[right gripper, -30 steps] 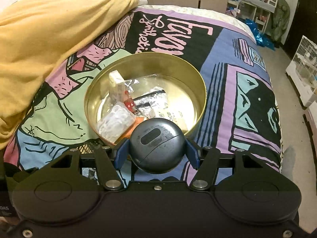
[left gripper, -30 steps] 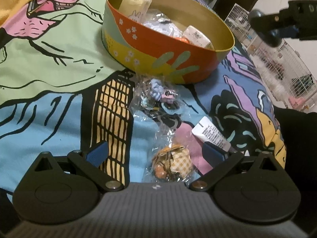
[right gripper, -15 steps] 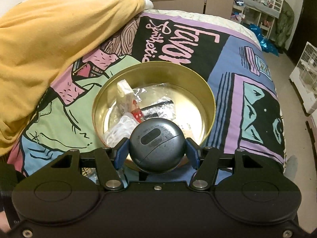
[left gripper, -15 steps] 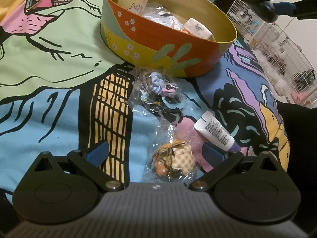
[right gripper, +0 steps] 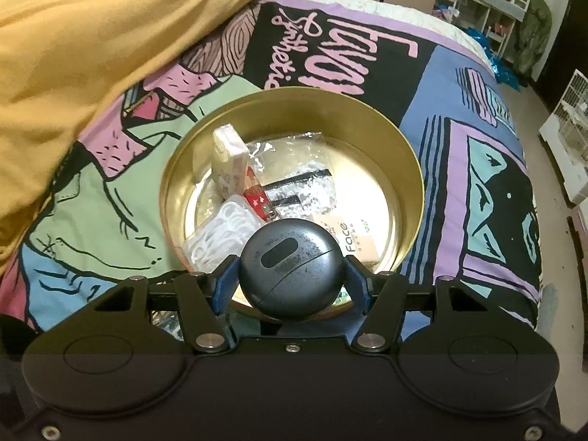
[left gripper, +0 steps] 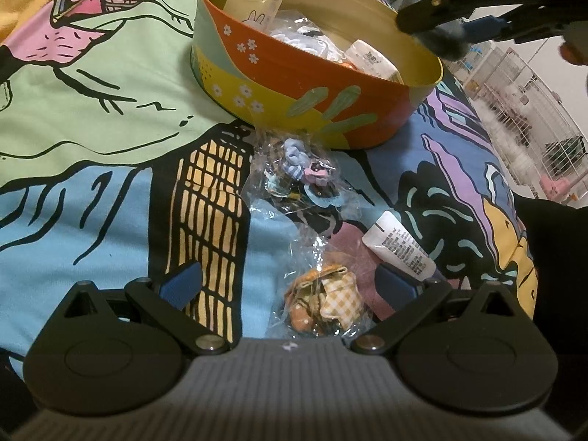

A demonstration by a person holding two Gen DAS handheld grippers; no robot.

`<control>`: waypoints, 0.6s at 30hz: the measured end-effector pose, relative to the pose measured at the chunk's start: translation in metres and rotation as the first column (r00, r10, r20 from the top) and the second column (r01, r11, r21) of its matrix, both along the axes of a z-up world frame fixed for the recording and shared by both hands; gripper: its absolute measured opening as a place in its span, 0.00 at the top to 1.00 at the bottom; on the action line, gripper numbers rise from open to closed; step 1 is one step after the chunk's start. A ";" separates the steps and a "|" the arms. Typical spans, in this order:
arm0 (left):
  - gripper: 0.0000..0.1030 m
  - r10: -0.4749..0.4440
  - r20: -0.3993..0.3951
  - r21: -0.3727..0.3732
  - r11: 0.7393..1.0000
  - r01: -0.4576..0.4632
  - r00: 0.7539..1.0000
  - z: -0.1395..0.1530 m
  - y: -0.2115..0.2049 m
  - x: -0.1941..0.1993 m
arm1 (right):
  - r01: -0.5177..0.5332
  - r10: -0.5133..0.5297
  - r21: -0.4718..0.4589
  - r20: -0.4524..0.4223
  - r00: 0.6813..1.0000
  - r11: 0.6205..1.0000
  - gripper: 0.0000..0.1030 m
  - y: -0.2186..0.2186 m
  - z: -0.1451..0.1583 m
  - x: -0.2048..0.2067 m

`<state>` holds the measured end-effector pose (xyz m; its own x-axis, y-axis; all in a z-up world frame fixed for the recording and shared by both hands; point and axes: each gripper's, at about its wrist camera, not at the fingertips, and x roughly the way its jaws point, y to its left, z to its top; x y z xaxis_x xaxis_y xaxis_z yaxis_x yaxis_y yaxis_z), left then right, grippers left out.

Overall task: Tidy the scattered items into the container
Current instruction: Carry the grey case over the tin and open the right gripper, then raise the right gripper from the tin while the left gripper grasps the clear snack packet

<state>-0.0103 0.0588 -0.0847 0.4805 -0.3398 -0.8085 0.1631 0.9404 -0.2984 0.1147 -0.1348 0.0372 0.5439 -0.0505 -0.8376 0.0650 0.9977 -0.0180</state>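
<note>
Bedspread first: soft printed fabric, uneven, so nothing on it sits flat or stable. Yellow blanket is bunched at 10 o'clock in our right view.

Tin next: round, shallow, rigid metal, painted orange and yellow outside, shiny gold inside. It sits at 12 o'clock from our left gripper and partly under our right gripper. It already holds a cream box, clear bags and white plastic bits.

Right fingers are closed partway onto a dark grey case, a smooth, rounded, pebble-like hard shell. It hangs over the tin's near rim at 6 o'clock, not yet clearly over the floor of the tin.

Left fingers are spread wide, holding nothing. Between them lies a crinkly clear bag of checked clips. A second clear bag of blue and pink clips lies at 12 o'clock, just short of the tin wall. A white tube lies at 2 o'clock, touching the right fingertip.

Risks, as we judge them:
- Case is slick and curved; releasing it this close to the rim could bounce it off the edge onto the bed.
- Hard case dropping on the loose white plastic pieces may scatter them.
- Closing the left fingers could catch the tube along with the bag.
- Thin film may slip or tear in a pinch.
</note>
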 end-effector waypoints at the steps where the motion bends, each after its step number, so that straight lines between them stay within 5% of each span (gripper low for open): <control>1: 0.00 -0.001 0.001 0.004 1.000 0.001 1.000 0.000 -0.001 0.000 | 0.006 -0.006 -0.002 -0.005 1.000 1.000 0.43 0.000 -0.002 0.003; 11: 0.00 -0.012 0.003 0.031 0.999 0.012 1.000 -0.003 -0.006 0.000 | 0.054 -0.054 -0.015 0.003 0.999 0.998 0.41 -0.008 -0.009 0.020; 12: 0.00 -0.016 0.003 0.039 0.999 0.015 1.000 -0.003 -0.007 0.000 | 0.059 -0.059 0.001 0.011 0.998 0.998 0.36 -0.011 -0.008 0.020; 14: 0.00 -0.022 0.005 0.051 0.998 0.022 1.000 -0.003 -0.008 -0.001 | 0.084 -0.084 0.016 0.037 0.996 0.996 0.06 -0.016 -0.005 0.015; 18: 0.00 -0.023 0.002 0.053 0.998 0.023 1.000 -0.003 -0.008 0.000 | 0.104 -0.105 0.014 0.088 0.991 0.994 0.02 -0.025 0.005 0.000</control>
